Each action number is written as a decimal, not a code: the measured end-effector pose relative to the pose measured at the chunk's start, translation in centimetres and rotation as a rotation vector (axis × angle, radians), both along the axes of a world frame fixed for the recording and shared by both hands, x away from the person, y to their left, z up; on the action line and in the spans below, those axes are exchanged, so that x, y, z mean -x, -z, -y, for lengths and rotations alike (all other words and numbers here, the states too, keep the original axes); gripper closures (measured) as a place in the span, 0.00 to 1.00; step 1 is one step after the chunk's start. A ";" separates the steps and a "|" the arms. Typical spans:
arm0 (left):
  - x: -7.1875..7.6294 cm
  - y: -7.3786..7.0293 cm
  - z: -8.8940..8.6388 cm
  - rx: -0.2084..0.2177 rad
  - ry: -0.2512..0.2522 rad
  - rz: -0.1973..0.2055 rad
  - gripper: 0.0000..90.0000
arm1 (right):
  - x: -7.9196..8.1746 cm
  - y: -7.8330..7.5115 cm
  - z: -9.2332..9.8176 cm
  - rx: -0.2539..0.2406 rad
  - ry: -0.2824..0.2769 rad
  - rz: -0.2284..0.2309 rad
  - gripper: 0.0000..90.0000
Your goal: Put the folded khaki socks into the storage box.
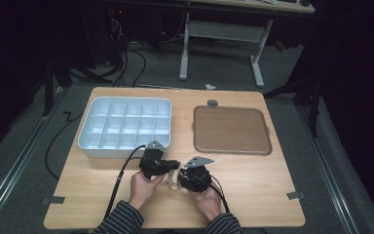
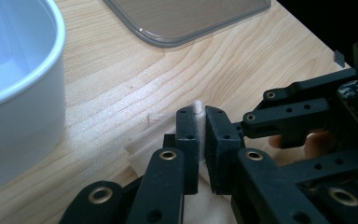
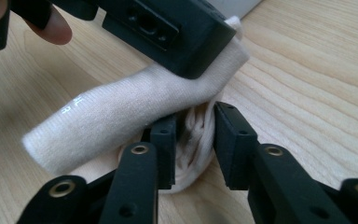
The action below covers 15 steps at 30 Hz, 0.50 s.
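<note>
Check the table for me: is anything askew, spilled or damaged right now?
Nothing stands out. The white divided tray and brown lid lie flat and apart. The cream sock is bunched between the left gripper and right gripper, which fits handling.

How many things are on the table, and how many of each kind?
White box with little compartments: 1
Brown tray: 1
Cream sock: 1
Black tool: 2, the left tool and the right tool
Total: 5
</note>
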<state>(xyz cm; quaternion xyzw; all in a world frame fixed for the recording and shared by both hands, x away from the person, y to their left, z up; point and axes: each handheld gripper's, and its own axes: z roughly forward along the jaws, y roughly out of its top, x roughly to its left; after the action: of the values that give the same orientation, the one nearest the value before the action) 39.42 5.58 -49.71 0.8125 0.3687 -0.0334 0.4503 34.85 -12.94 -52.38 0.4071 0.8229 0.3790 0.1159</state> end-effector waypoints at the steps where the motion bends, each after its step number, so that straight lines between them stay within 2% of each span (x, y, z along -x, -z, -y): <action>1: 0.0 0.0 0.0 -0.005 0.000 0.002 0.94 | 0.0 0.0 0.0 0.001 0.001 -0.002 0.77; 5: 0.0 0.2 0.1 -0.024 0.000 0.007 0.94 | 0.4 -0.3 0.5 0.006 0.011 0.001 0.75; 12: 0.2 0.7 0.7 -0.069 0.015 0.021 0.94 | 2.0 -1.2 1.8 -0.026 0.017 0.021 0.75; 15: 0.2 0.7 0.7 -0.069 0.011 0.021 0.94 | 2.8 -1.6 2.2 -0.036 0.008 0.032 0.74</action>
<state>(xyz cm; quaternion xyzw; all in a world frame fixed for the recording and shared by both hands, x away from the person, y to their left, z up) 39.21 4.86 -50.45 0.8300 0.3603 -0.0148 0.4255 32.09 -15.15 -50.75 0.4061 0.8125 0.3996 0.1234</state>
